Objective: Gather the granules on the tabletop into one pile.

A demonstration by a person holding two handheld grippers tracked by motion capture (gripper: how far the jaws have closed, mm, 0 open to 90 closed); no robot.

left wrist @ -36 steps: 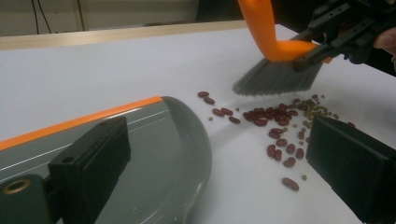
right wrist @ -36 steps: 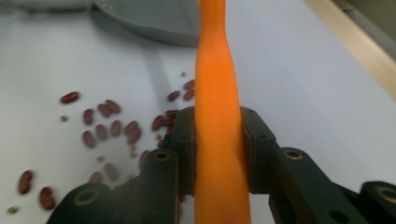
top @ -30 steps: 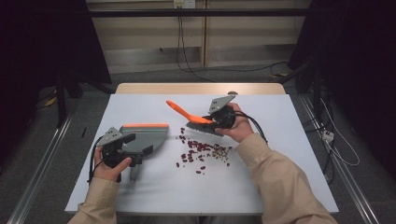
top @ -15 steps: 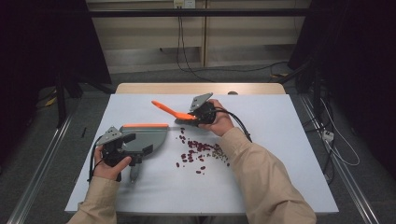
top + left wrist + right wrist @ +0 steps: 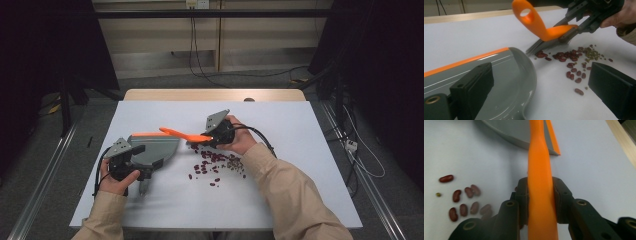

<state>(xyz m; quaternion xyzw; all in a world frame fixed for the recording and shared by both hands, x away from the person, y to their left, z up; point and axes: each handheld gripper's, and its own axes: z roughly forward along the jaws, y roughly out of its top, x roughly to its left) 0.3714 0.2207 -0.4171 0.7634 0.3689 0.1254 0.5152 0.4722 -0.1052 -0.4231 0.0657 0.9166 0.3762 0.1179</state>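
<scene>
Most of the beans (image 5: pixel 216 162) lie just under the right fingers (image 5: pixel 202 138), which are clamped on the orange brush (image 5: pixel 184 134); its bristles face the grey dustpan (image 5: pixel 152 148), pinned by the left fingers (image 5: pixel 145 165).

Right gripper (image 5: pixel 574 28) clamps orange brush (image 5: pixel 541 25); bristles touch red beans (image 5: pixel 564 56) just beside grey dustpan (image 5: pixel 506 82).

Orange-handled brush (image 5: pixel 186 134): long flat handle w/ hang-hole at its free end, grey bristles tilted down, tips just at the beans' edge nearest the dustpan. Grey dustpan (image 5: pixel 152 147) w/ orange strip, flat on table, mouth facing the beans. Red kidney beans (image 5: pixel 216 164) + few small green ones, loosely scattered just beside the dustpan's mouth.
</scene>
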